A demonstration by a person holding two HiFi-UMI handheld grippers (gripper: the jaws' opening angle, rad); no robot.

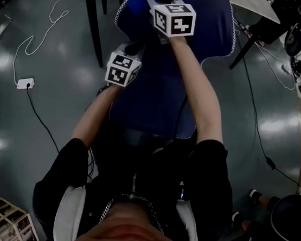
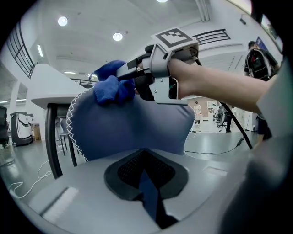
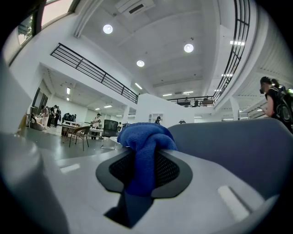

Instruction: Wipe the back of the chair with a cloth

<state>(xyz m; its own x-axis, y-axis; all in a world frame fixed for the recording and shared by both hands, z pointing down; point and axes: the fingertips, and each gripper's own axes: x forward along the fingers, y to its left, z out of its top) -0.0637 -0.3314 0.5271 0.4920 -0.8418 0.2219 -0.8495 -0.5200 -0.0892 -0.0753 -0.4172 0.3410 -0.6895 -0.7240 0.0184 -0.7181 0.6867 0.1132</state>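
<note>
Fingers of our right gripper (image 3: 144,176) clamp the blue cloth (image 3: 146,137) atop the chair back (image 2: 137,132); those of our left gripper (image 2: 147,185) are closed. We should press the cloth flat and sweep downward

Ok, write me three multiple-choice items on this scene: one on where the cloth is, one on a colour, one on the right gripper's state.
1. Where is the cloth?
A. On the floor
B. At the top of the chair back
C. On the table top

2. What colour is the chair back?
A. Dark blue
B. Red
C. White

3. How does the right gripper stand?
A. Open and empty
B. Shut on a cable
C. Shut on the cloth

Answers:
1 B: the head view shows the cloth bunched at the chair back's upper edge.
2 A: the head view and the left gripper view both show its fabric as dark blue.
3 C: the right gripper view shows the cloth pinched between the jaws.
</note>
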